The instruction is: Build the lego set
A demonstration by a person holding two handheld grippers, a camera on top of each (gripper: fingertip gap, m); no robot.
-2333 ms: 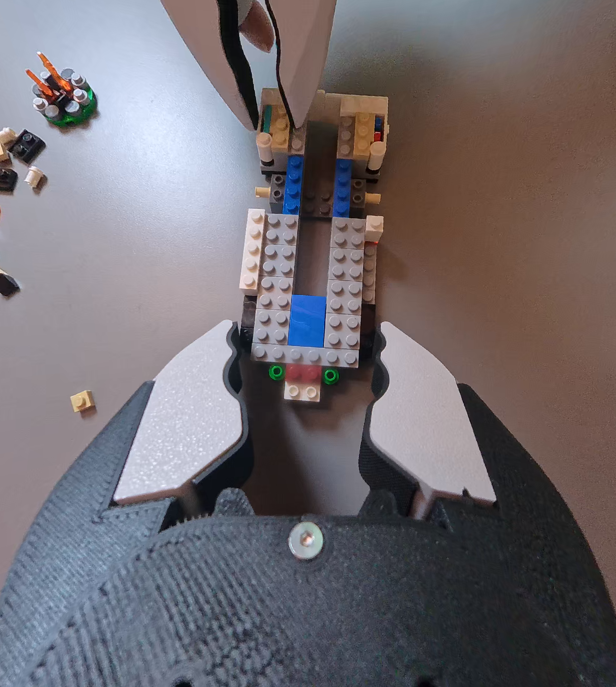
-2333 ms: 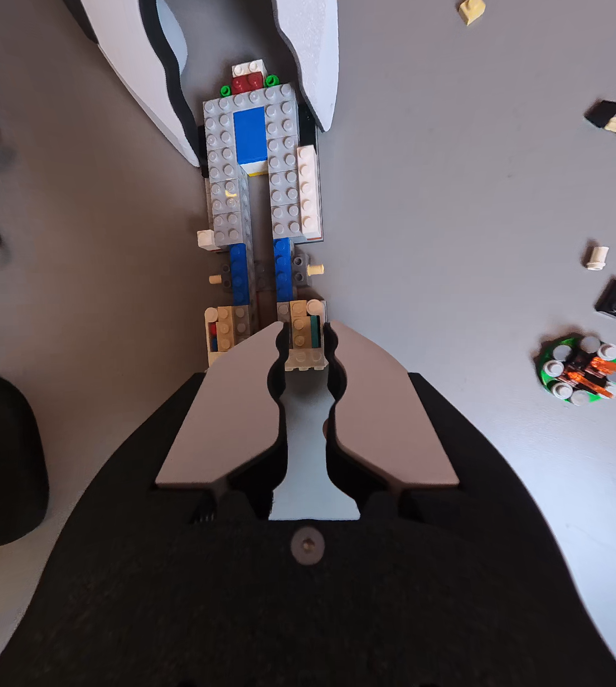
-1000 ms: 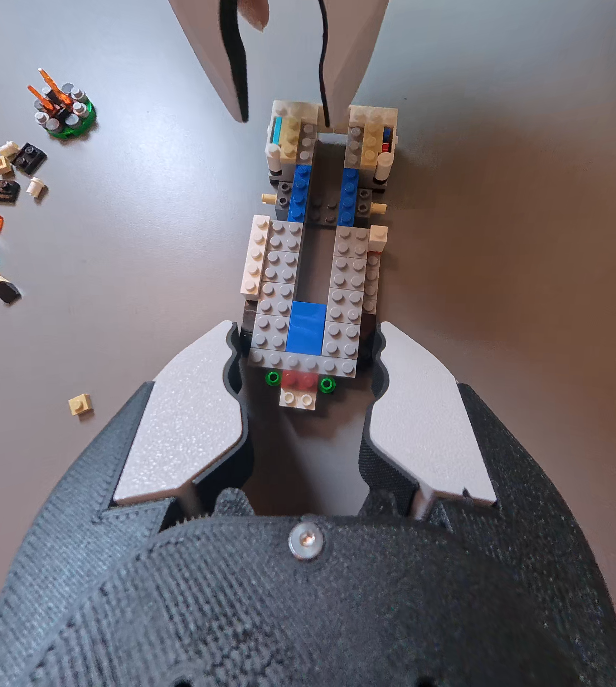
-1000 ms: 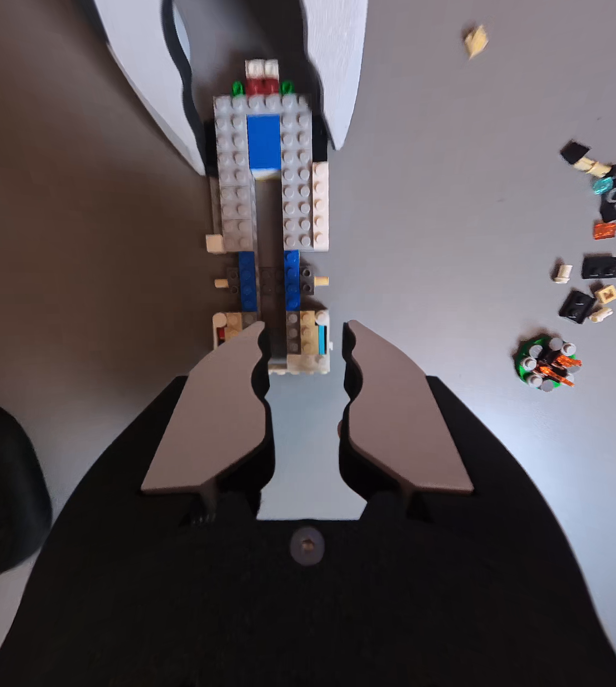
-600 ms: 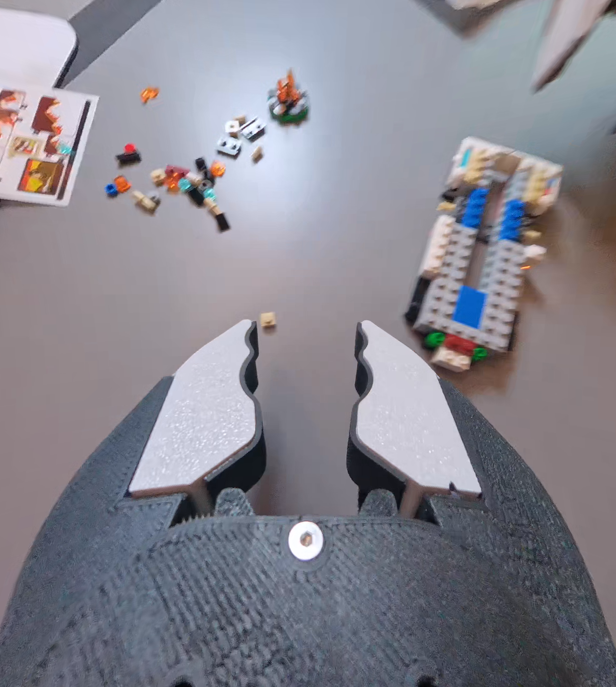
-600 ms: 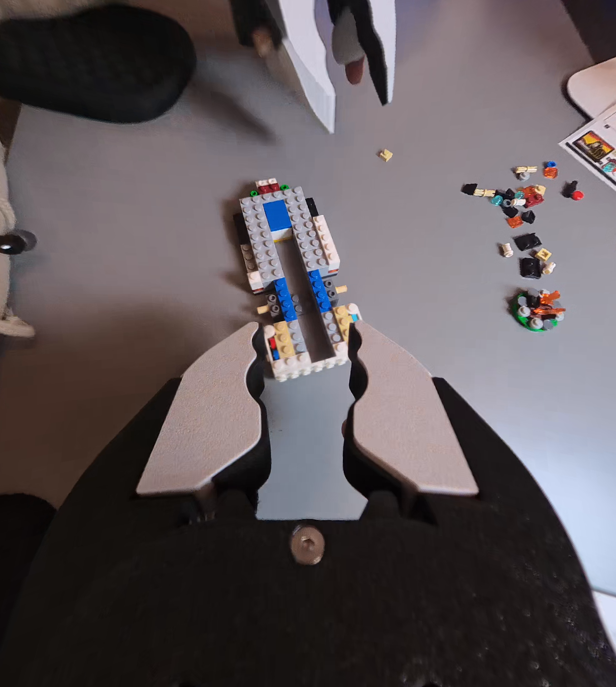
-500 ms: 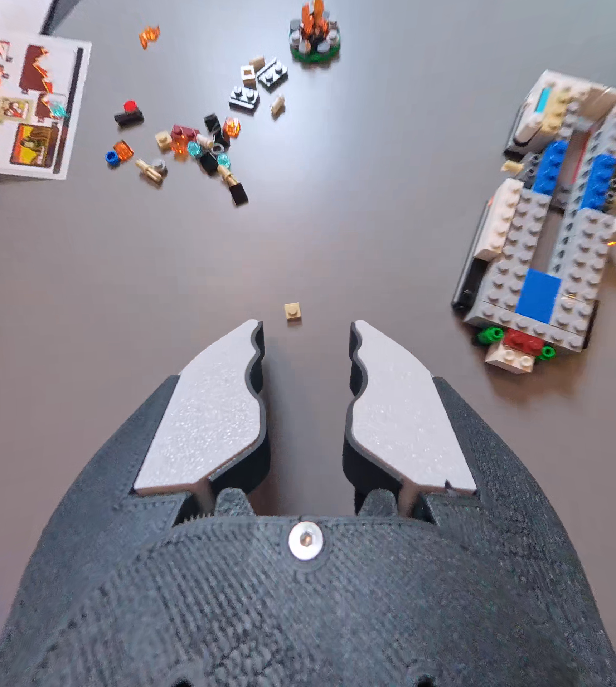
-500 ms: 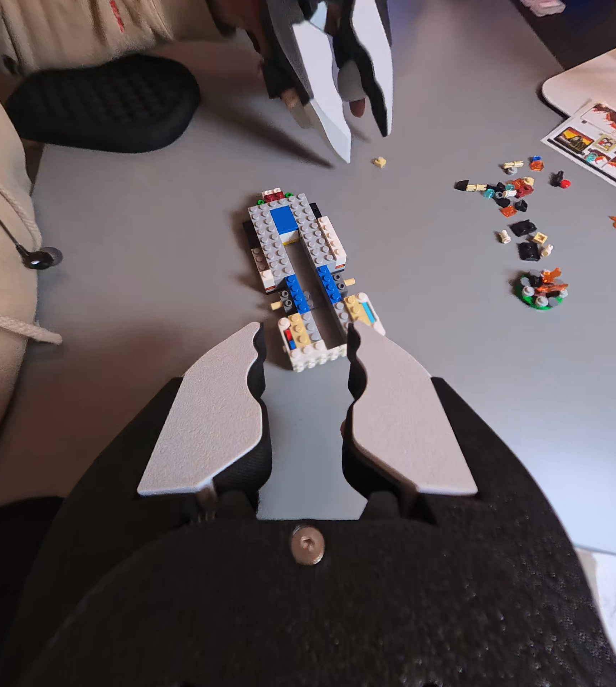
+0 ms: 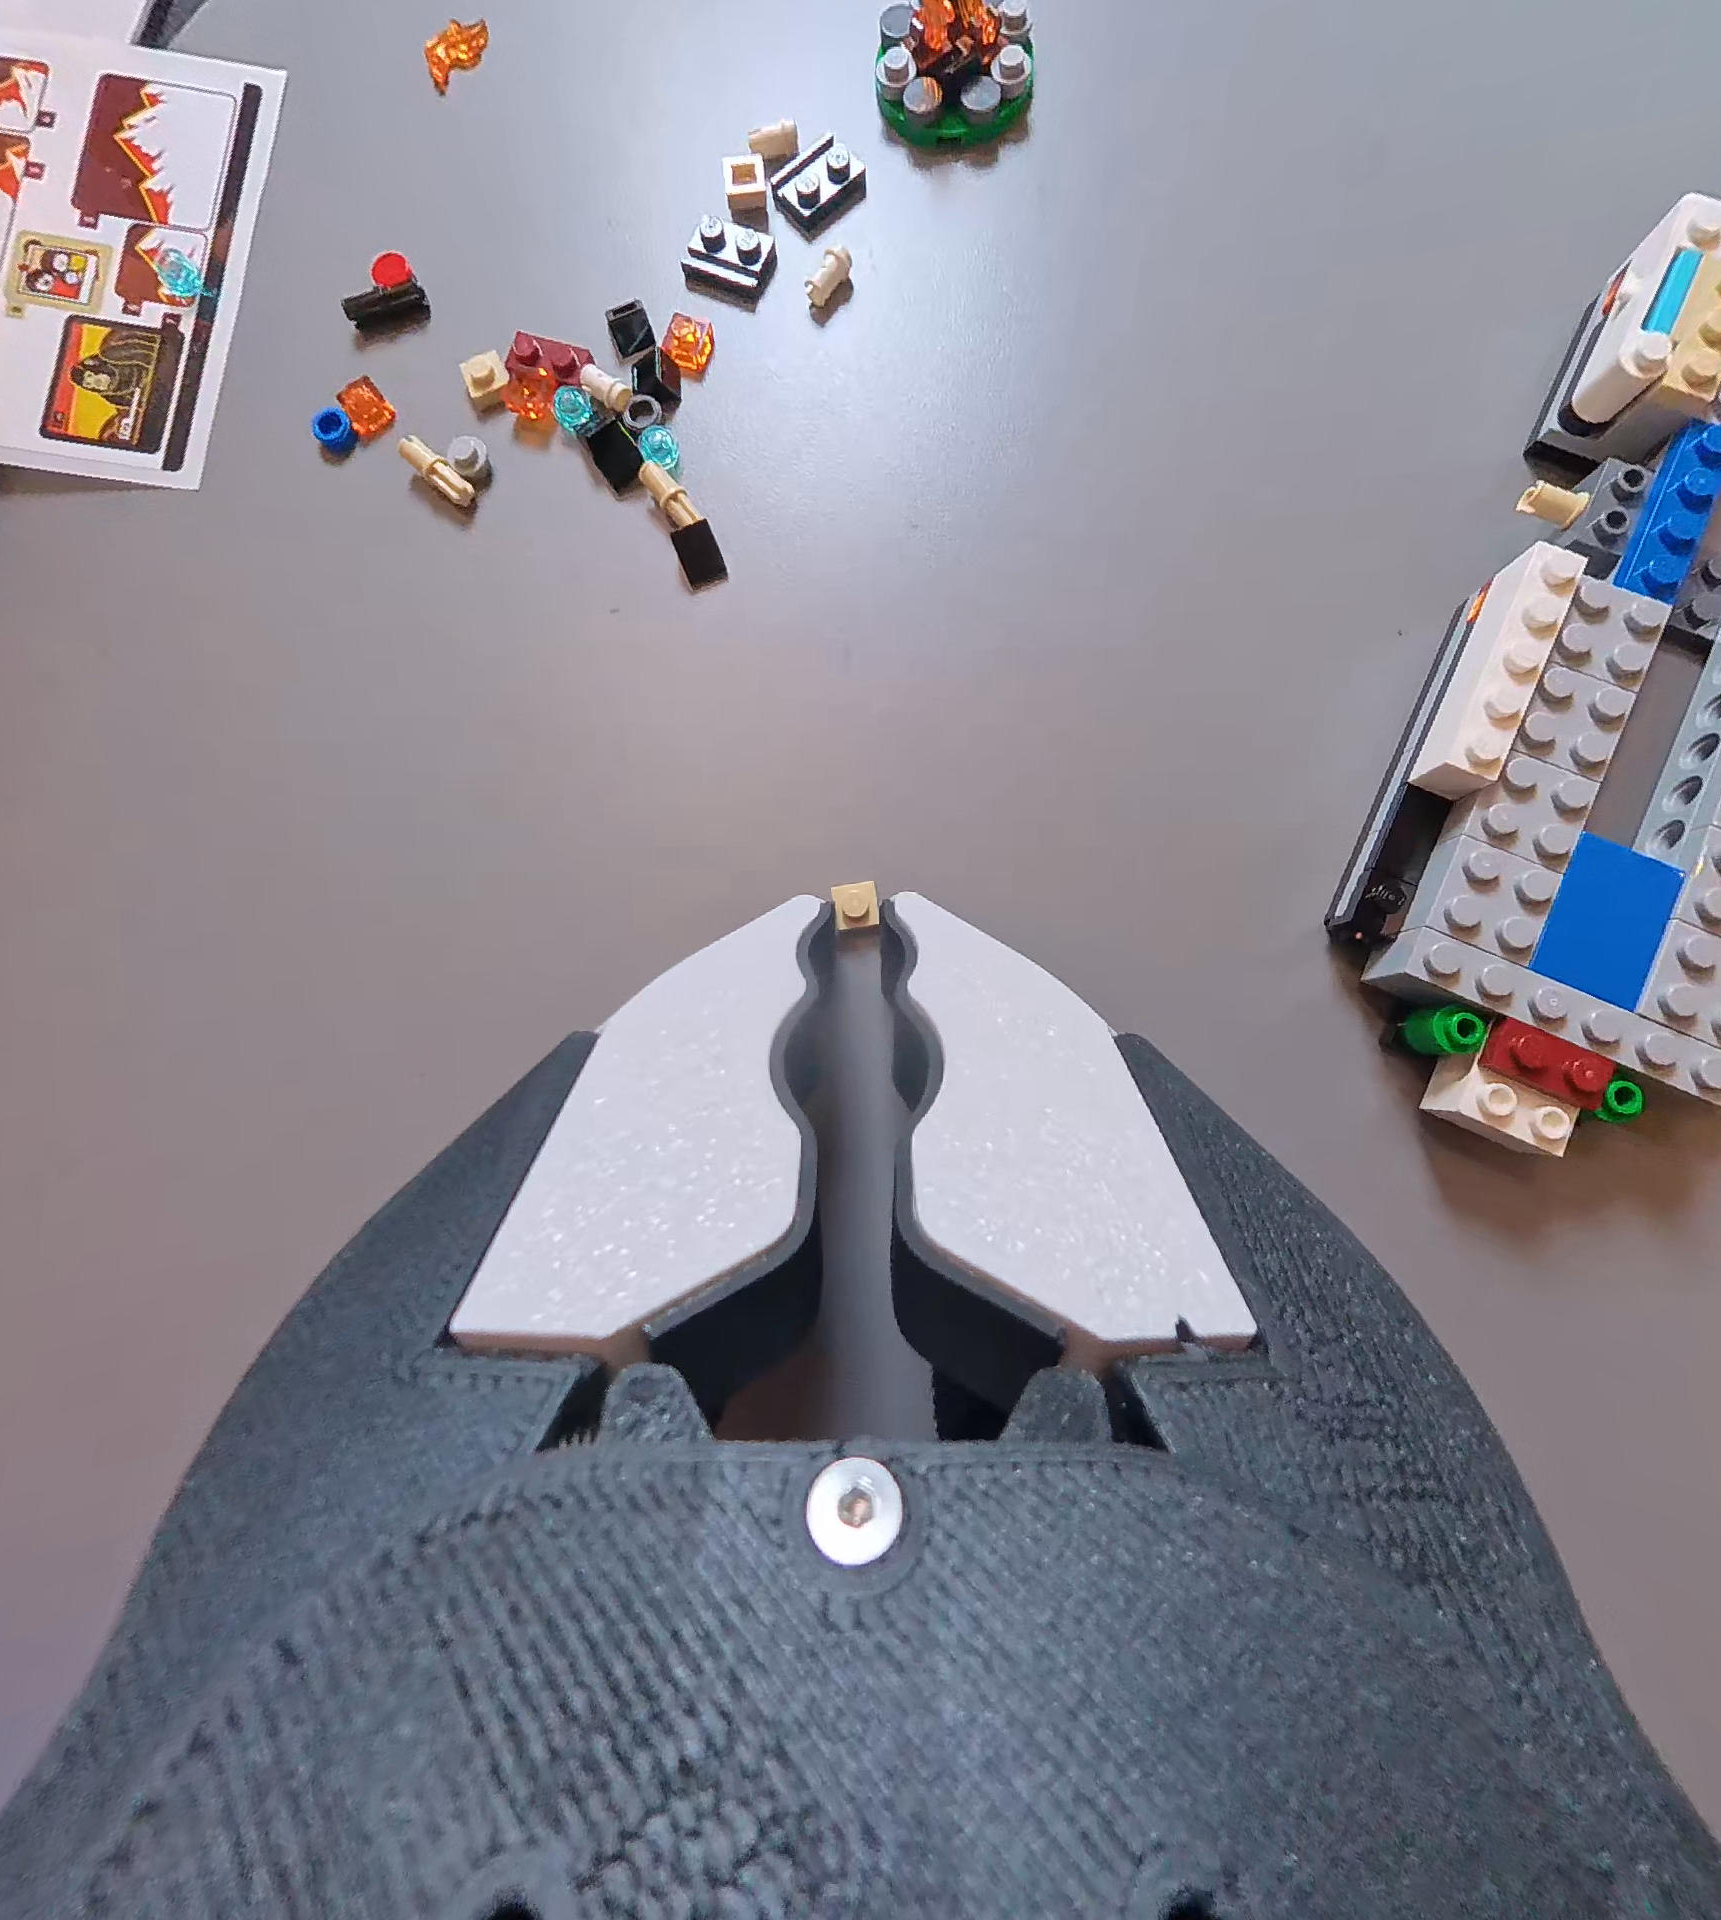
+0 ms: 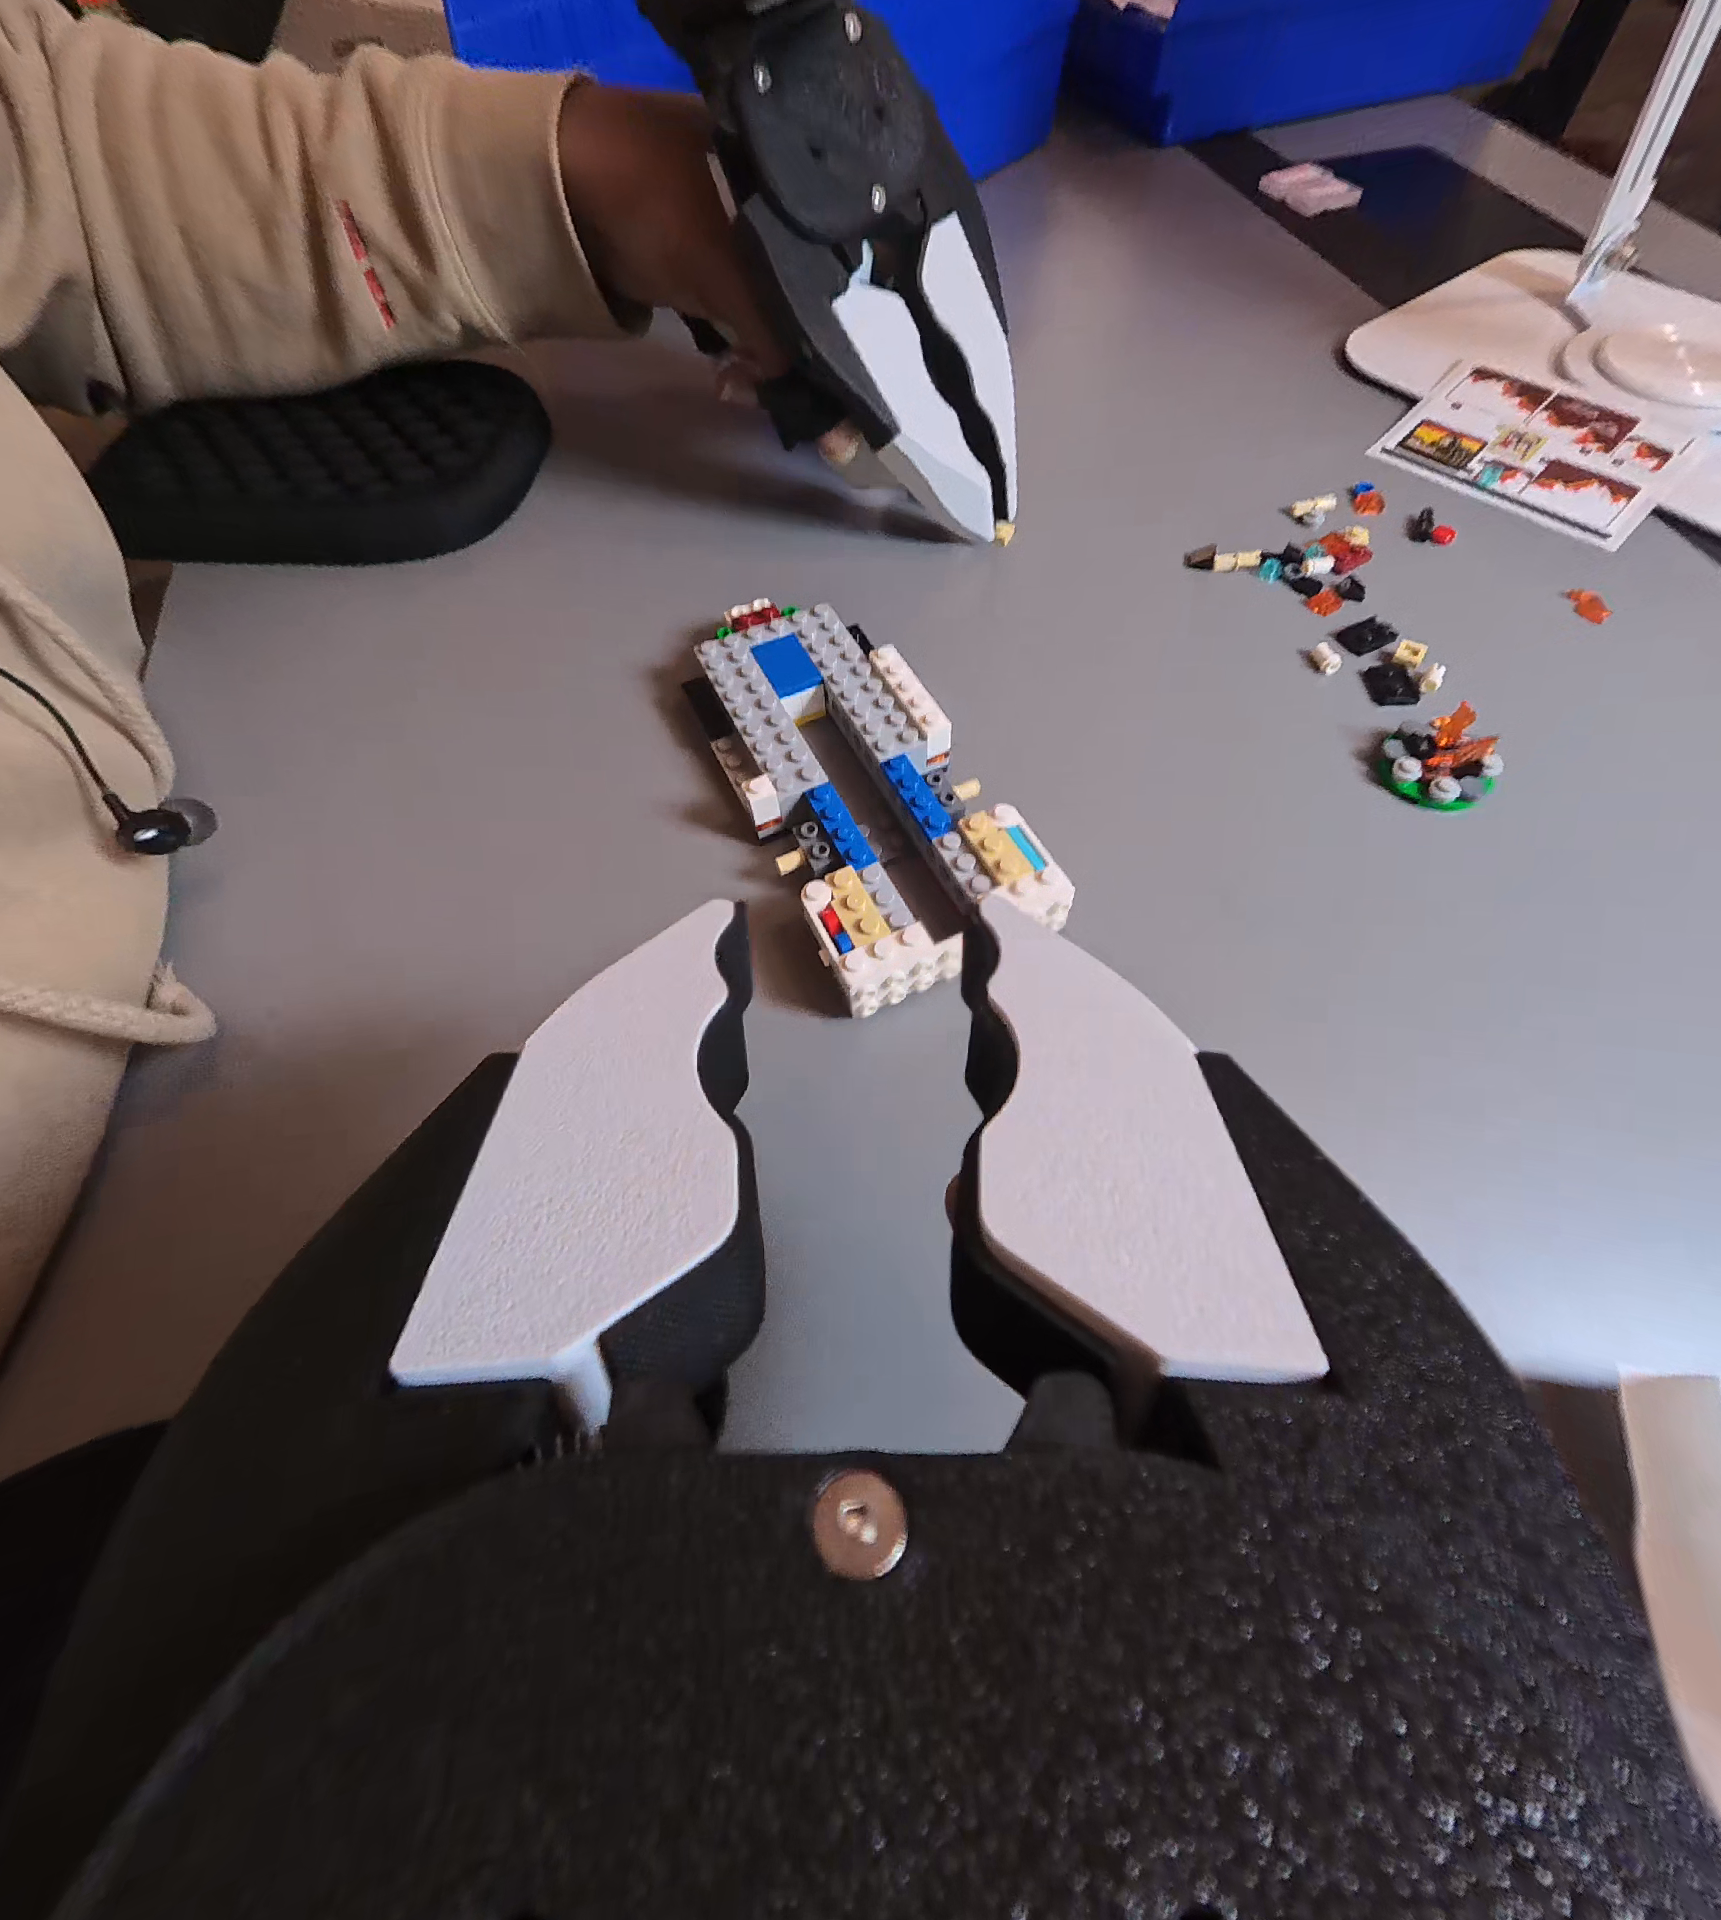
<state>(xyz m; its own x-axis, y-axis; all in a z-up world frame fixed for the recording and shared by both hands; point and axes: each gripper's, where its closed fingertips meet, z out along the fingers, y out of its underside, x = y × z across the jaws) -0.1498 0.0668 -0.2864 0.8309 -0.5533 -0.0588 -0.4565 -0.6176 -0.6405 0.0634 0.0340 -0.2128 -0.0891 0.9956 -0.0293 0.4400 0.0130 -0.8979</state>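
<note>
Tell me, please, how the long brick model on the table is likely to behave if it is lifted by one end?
The brick model is probably stiff yet fragile: two long rails joined mainly at the ends could flex or separate. Small pegs and the green and red bits at its far end might snap off. It looks light, and flat enough not to roll.

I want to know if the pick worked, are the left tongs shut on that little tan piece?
Shut on it: the left tongs have both fingertips against the tan one-stud plate.

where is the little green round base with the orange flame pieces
In the left wrist view the green round base sits at the top edge, past the scatter of loose small pieces; the right wrist view shows it right of the long brick build.
</note>
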